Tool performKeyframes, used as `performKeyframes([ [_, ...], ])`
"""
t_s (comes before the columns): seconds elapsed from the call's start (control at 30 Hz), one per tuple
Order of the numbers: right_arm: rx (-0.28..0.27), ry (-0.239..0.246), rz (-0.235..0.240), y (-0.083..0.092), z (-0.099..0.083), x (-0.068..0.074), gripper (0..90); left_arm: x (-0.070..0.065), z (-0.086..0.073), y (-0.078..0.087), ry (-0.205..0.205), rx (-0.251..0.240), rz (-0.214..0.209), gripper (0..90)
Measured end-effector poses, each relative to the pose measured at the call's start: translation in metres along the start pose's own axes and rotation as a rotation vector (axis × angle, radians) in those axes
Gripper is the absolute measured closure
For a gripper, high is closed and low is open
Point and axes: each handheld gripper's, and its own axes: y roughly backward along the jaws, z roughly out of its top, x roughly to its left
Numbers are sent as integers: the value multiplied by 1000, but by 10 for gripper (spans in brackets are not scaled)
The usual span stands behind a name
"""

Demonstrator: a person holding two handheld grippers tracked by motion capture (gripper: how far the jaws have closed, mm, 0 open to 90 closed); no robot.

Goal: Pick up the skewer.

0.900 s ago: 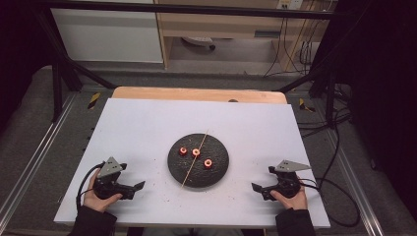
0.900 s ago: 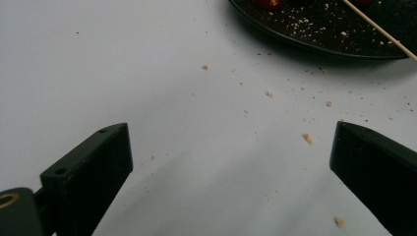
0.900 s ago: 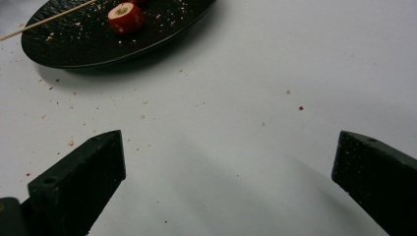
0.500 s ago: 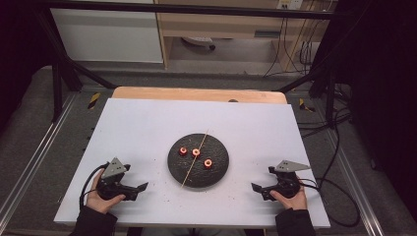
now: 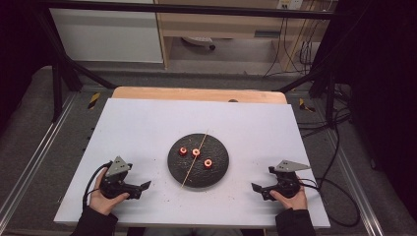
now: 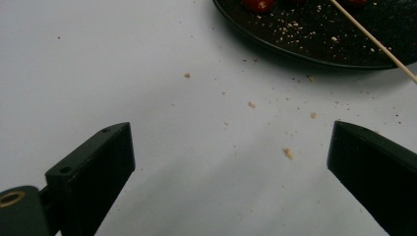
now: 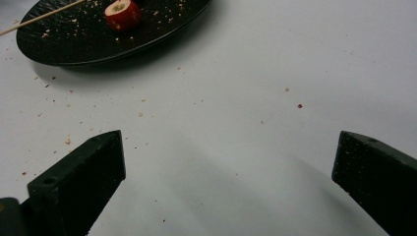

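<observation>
While both tools sit spread and empty, left tool [image 5: 141, 187], right tool [image 5: 255, 188], we've bare tabletop [image 5: 147, 123] around the black plate [image 5: 216, 169]: three red pieces [image 5: 196, 152], one skewer [image 5: 194, 160].

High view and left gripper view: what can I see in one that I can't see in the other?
From the high view alone: the whole round black plate, three small red hollow fruit pieces on it, the right gripper held open by a hand, and the wooden table edge at the back. From the left gripper view alone: the left gripper's two black jaws up close, wide apart with nothing between, and pale crumbs in detail. Both share the white tabletop, the plate's rim and the thin wooden skewer.
</observation>
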Motion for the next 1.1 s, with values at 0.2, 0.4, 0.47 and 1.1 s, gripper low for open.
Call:
performKeyframes([
  [0.2, 1, 1, 0, 0, 0, 0, 6, -7, 9, -2, -1, 4, -4, 48],
  [0.4, -3, 3, 1, 1, 0, -1, 6, -19, 21, -5, -10, 1, -18, 77],
  [0.47, -2, 3, 0, 1, 1, -1, 7, -25, 28, -8, -17, 0, -23, 109],
  [1.1, -1, 0, 2, 1, 1, -1, 7, -63, 76, -42, -26, 71, -38, 275],
])
